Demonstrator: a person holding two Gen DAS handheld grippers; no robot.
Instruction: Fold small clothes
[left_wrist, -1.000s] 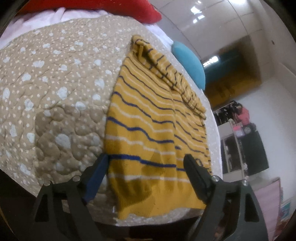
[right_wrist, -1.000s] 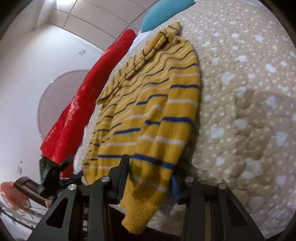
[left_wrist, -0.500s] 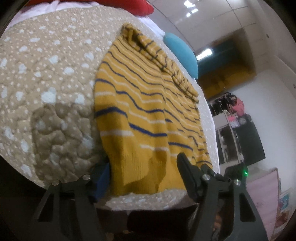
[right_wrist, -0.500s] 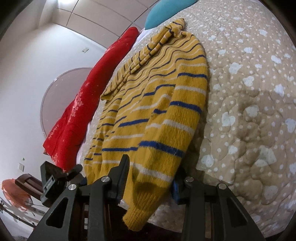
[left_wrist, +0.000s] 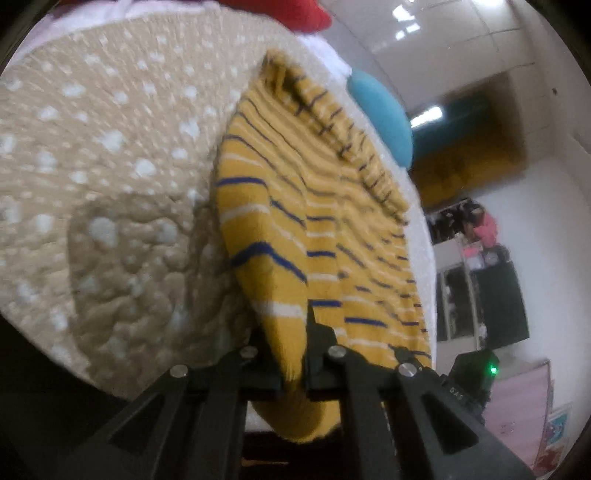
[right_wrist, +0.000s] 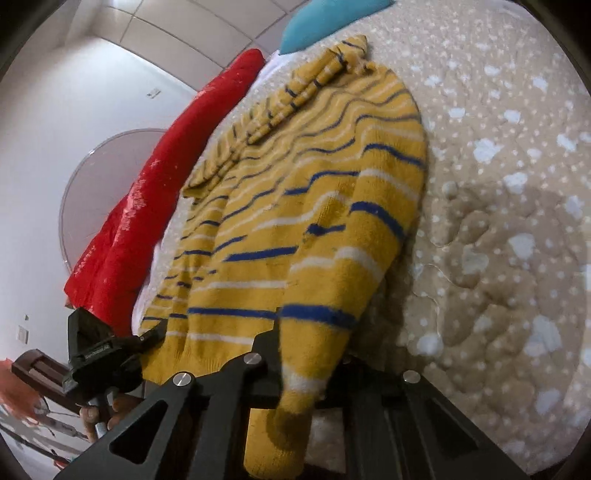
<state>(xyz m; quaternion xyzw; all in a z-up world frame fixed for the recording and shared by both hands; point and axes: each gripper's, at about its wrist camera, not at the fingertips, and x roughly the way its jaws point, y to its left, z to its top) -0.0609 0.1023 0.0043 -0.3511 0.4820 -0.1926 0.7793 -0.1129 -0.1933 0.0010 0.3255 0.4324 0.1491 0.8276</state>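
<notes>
A yellow sweater (left_wrist: 325, 221) with blue and white stripes lies on the beige spotted quilt (left_wrist: 110, 166). My left gripper (left_wrist: 290, 343) is shut on the sweater's hem corner at the bed's near edge. My right gripper (right_wrist: 306, 350) is shut on the other hem corner of the sweater (right_wrist: 295, 206), and the hem hangs down between its jaws. Both corners are lifted slightly off the quilt (right_wrist: 517, 184). The left gripper also shows in the right wrist view (right_wrist: 99, 354), at the lower left.
A red blanket (right_wrist: 155, 184) and a blue pillow (right_wrist: 325, 22) lie at the far end of the bed. The blue pillow (left_wrist: 384, 110) also shows in the left wrist view, with dark furniture (left_wrist: 491, 295) beyond the bed.
Both grippers have closed on the sweater's hem corners; the left was wide open before. The hem now bunches and lifts off the quilt.
</notes>
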